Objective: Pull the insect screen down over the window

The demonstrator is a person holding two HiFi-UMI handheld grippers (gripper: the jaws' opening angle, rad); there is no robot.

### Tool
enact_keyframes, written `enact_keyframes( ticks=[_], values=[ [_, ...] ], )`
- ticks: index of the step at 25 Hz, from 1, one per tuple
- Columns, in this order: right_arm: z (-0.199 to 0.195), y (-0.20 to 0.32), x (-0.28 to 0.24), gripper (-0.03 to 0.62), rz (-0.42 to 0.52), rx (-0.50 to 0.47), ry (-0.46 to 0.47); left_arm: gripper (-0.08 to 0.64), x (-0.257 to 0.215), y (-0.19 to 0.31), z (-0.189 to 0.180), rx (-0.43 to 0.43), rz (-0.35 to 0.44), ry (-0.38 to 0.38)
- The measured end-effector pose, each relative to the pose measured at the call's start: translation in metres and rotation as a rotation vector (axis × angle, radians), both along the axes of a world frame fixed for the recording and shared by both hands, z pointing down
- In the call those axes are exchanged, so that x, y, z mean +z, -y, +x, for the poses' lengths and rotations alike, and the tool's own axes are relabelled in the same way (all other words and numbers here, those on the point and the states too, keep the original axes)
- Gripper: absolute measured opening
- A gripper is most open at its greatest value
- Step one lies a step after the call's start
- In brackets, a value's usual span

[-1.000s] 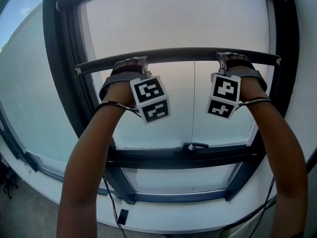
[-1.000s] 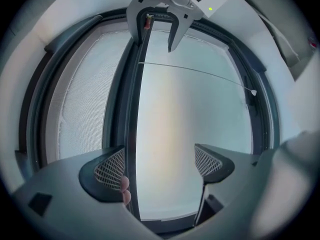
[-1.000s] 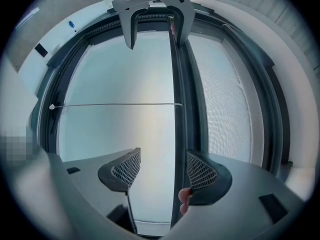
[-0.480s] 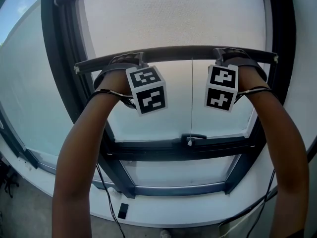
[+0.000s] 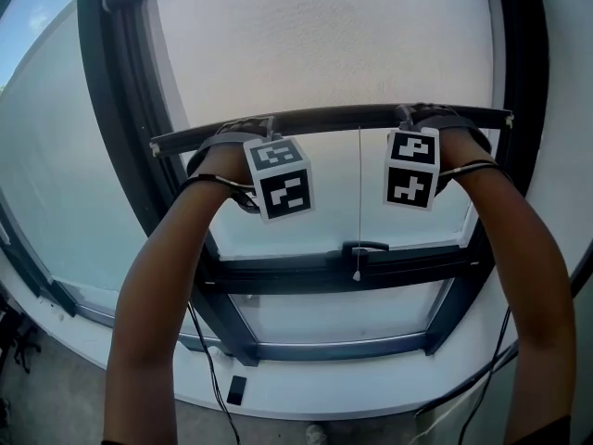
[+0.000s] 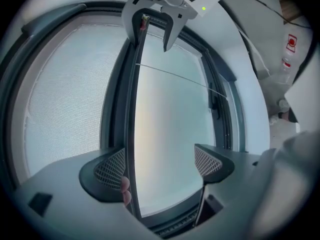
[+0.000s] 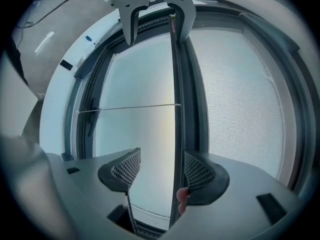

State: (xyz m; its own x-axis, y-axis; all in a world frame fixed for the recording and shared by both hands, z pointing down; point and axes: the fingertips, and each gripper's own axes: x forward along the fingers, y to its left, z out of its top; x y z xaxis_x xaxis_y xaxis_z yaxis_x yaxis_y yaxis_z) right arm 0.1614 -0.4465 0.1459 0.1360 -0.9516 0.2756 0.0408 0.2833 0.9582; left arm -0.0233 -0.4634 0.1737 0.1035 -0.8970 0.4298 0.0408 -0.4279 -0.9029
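My left gripper has its jaws wide, and the insect screen's pull bar runs between them, just beside the pad at frame left. My right gripper is wide too, with the bar beside its right-hand pad. In the head view the bar crosses mid-frame, with mesh above, glass below and a thin cord hanging from it.

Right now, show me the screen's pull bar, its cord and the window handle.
pull bar [image 5: 343, 119], head view, middle of the bar.
cord [image 5: 359, 202], head view, midway down its length.
window handle [image 5: 369, 247], head view, on its lever.
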Motion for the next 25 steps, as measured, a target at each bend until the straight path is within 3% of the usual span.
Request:
enact_keyframes(
  ticks=[5,13,20,25],
  values=[
    [0.001,0.005,0.025,0.27,-0.014,0.002,-0.01,0.437,0.024,0.004,-0.002,-0.024,0.004,0.039],
    [0.003,0.006,0.041,0.27,0.019,0.003,0.004,0.437,0.038,0.009,0.001,0.007,0.068,0.028],
    [0.003,0.007,0.079,0.27,-0.039,0.013,0.003,0.437,0.076,0.012,0.002,0.025,0.043,0.005],
    [0.004,0.007,0.104,0.27,-0.012,0.01,0.022,0.437,0.1,0.011,0.005,0.024,0.053,-0.016]
  ],
)
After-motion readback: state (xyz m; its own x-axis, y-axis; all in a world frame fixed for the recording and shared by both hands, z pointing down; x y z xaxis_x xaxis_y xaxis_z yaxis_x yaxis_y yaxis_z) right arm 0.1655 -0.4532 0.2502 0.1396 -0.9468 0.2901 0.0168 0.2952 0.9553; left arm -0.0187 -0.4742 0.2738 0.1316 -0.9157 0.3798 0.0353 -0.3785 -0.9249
